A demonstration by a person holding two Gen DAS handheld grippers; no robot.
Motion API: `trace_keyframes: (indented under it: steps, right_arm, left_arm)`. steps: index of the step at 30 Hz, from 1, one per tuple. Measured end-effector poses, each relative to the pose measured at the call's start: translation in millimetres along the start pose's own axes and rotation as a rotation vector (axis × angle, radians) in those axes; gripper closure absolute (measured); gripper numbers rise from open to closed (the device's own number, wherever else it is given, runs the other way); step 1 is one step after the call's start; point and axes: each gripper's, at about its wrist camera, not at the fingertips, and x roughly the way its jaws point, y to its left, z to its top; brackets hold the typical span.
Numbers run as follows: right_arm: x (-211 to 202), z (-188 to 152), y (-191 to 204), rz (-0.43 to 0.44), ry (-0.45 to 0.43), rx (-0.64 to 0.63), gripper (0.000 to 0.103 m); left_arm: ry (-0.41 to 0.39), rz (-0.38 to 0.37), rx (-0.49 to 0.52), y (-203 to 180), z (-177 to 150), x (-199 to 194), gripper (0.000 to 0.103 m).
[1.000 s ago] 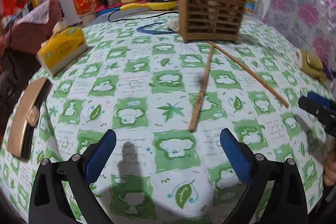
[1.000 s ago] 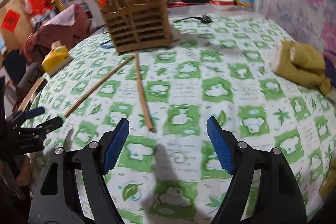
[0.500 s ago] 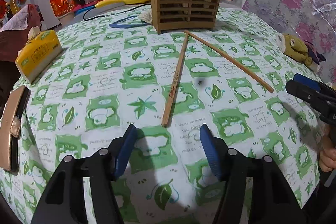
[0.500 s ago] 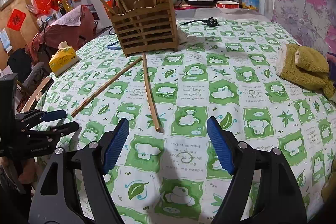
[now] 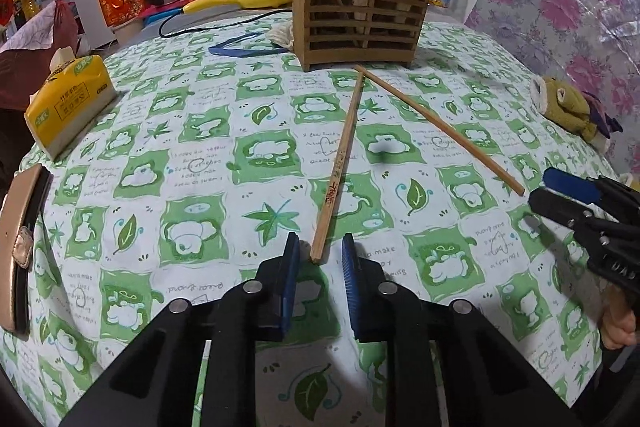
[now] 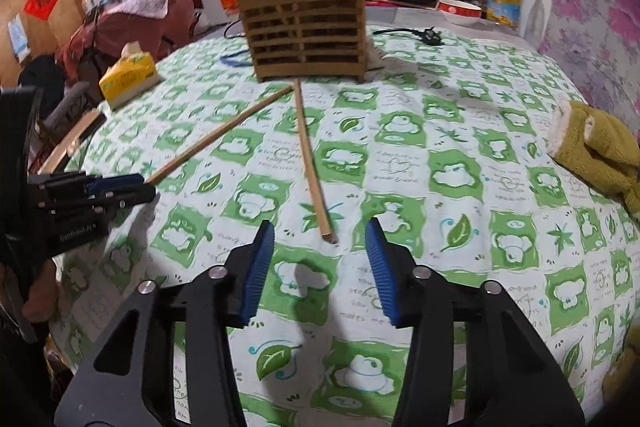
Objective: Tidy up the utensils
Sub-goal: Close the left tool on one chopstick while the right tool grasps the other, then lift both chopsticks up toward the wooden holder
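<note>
Left wrist view: my left gripper (image 5: 319, 259) hangs low over the tablecloth (image 5: 200, 155), jaws narrowed to a slim gap with the near end of one chopstick (image 5: 338, 171) just at their mouth, not yet pinched. That stick runs away toward the holder (image 5: 360, 15), which stands far and centre with other sticks upright in it. A second chopstick (image 5: 440, 127) lies to the right, slanting from the holder's foot toward my right gripper (image 5: 568, 195), which shows edge-on at the right border. A tissue pack (image 5: 68, 107) sits far left. Right wrist view: my right gripper (image 6: 320, 247) has its jaws spread wide, holding nothing, with the near end of a chopstick (image 6: 310, 163) lying just ahead between them. The other chopstick (image 6: 220, 139) slants left, its near end close to my left gripper (image 6: 120, 187); from this side I cannot tell that gripper's gap. As I judge it, the risk is closing on the very tip: so thin a hold could let the stick pivot or skid on the cloth, or the pads could snag the fabric and drag it.
</note>
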Motion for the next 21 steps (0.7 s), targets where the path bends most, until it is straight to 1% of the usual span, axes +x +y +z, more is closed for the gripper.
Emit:
trace_keyframes:
  steps: [5, 10, 12, 14, 16, 21]
  right_arm:
    - [6.9, 1.2, 9.7, -0.017, 0.028, -0.056, 0.065]
    - [13.7, 6.6, 7.0, -0.036, 0.036, -0.049, 0.073]
    - [21.4, 7.6, 3.4, -0.027, 0.071, -0.031, 0.082]
    - [26.4, 7.8, -0.2, -0.009, 0.095, -0.009, 0.093]
    - [25.8, 6.9, -2.9, 0.004, 0.092, 0.007, 0.095]
    - [8.7, 4.1, 5.3, -0.046, 0.018, -0.015, 0.096]
  left_arm:
    - [0.003, 0.007, 0.034, -6.6, 0.9, 1.8, 0.081]
    - [0.003, -0.003, 0.034, -6.4, 2.4, 3.4, 0.081]
    - [0.003, -0.008, 0.031, -5.8, 2.5, 3.5, 0.081]
    - [0.002, -0.01, 0.029, -5.7, 2.6, 3.3, 0.082]
    - [0.002, -0.017, 0.031, -6.2, 2.4, 3.2, 0.096]
    - [-0.017, -0.003, 0.022, -8.8, -1.5, -3.9, 0.097]
